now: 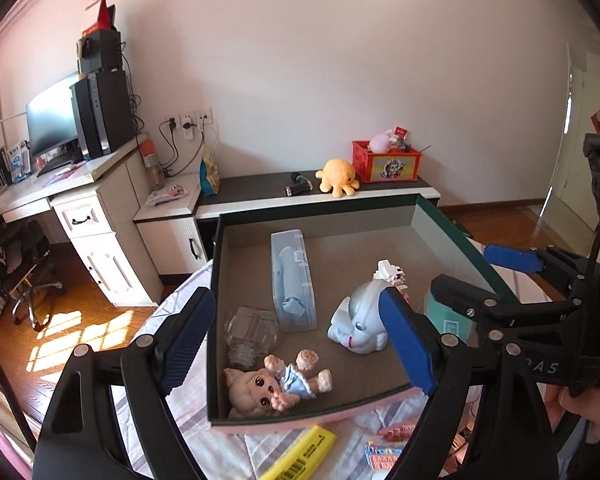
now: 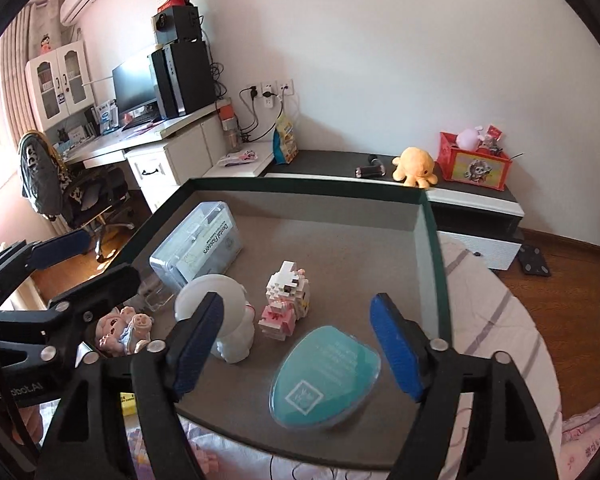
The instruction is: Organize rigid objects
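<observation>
Here, both claws released, left claw [image 1: 300,344] and right claw [image 2: 298,344] above box rim [image 2: 434,248].

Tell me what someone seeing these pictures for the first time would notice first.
A dark-rimmed shallow box on the bed holds a jumble of toys: a teal oval case at the near right, a white block figure mid-tray, a grey elephant toy, and a pig doll lying at the near left corner. Both the left hand-held gripper and right hand-held gripper hang open over it, holding nothing.
</observation>
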The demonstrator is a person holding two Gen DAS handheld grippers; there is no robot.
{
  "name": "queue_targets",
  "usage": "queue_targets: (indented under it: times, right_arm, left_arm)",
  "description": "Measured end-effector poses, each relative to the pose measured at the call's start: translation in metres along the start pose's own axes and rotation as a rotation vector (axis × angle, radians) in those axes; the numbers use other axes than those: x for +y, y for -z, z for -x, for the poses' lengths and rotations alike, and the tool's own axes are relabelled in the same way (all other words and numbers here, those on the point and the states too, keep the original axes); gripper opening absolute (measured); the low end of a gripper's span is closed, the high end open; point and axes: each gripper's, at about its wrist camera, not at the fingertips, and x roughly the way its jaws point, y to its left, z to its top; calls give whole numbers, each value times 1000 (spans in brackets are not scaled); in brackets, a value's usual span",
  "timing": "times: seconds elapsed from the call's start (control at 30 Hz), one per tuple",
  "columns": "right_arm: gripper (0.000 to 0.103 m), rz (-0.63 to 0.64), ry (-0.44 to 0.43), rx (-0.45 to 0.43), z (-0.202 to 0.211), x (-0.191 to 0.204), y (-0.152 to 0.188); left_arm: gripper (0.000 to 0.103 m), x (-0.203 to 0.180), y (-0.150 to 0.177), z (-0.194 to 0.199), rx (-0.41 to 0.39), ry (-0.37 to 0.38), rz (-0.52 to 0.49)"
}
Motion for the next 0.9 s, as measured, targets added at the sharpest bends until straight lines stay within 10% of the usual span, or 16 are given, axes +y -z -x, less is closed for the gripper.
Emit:
queue_targets:
  times: [0.23,0.9]
  right_arm:
    - [103,27,105,-182,115,29,17]
    - [103,10,209,-436,327,83,115]
  left_arm:
    - [103,-5,20,111,-158,-18,46]
    - [103,-44,94,317,-395,-35,41]
